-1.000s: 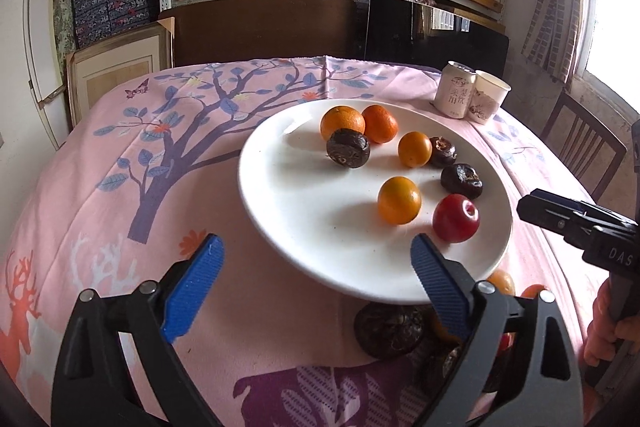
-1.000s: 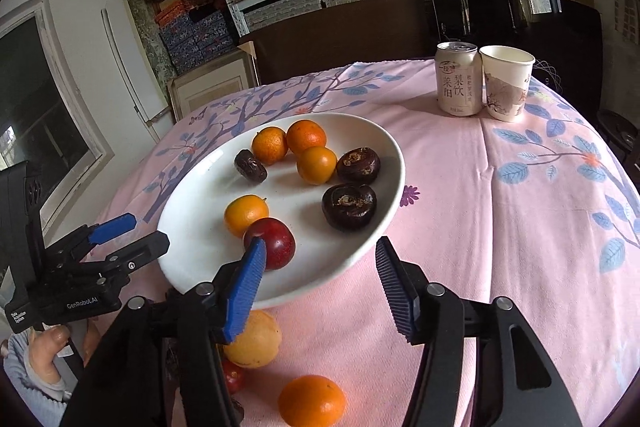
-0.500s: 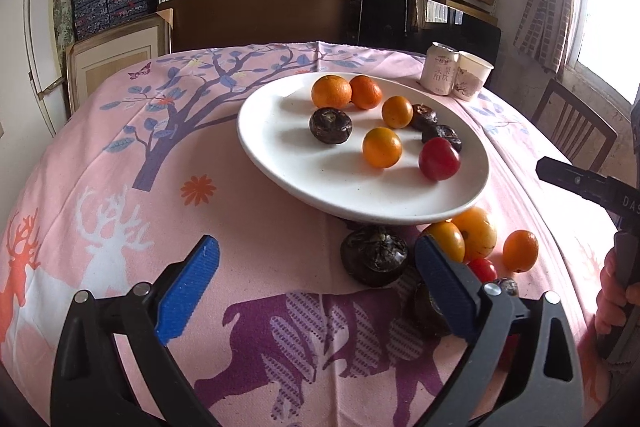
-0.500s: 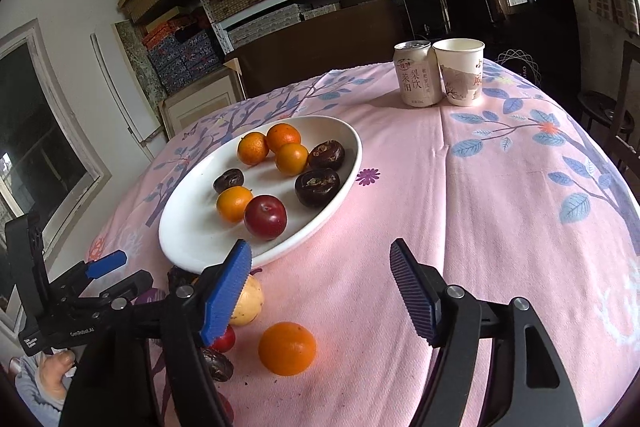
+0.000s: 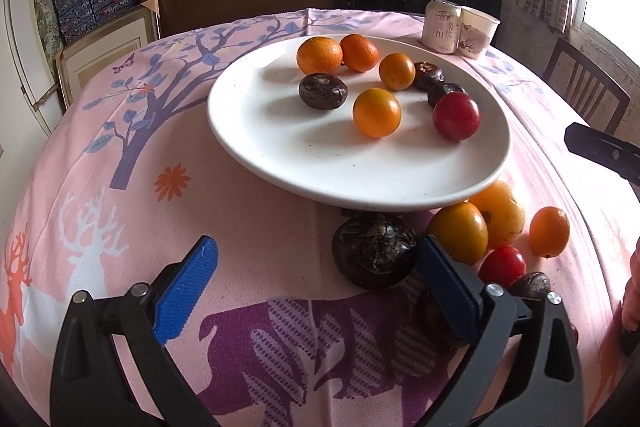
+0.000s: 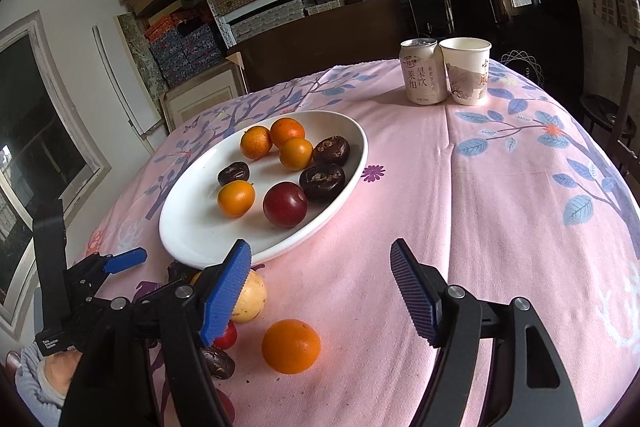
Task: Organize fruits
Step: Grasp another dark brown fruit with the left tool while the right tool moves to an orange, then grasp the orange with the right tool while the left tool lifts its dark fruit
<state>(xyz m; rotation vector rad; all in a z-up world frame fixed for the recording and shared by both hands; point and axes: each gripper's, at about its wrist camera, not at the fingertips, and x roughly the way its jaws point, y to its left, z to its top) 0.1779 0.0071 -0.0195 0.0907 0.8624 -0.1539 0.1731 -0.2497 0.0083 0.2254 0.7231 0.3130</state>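
Eight fruits sit on the plate (image 5: 280, 163) already; approx. six more lie on the bench (image 6: 500, 227) by its near rim, incl. an orange (image 6: 291, 346); left gripper (image 5: 316, 291) and right gripper (image 6: 320, 291) fingers both wide, empty; roughly halfway.

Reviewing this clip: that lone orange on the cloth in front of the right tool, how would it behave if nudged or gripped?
The orange looks round and sits free on the pink tablecloth, so a nudge would probably roll it. Its skin looks smooth and firm, so it could slip between the ribbed pads if gripped off-centre. It seems small enough for the open right tool.
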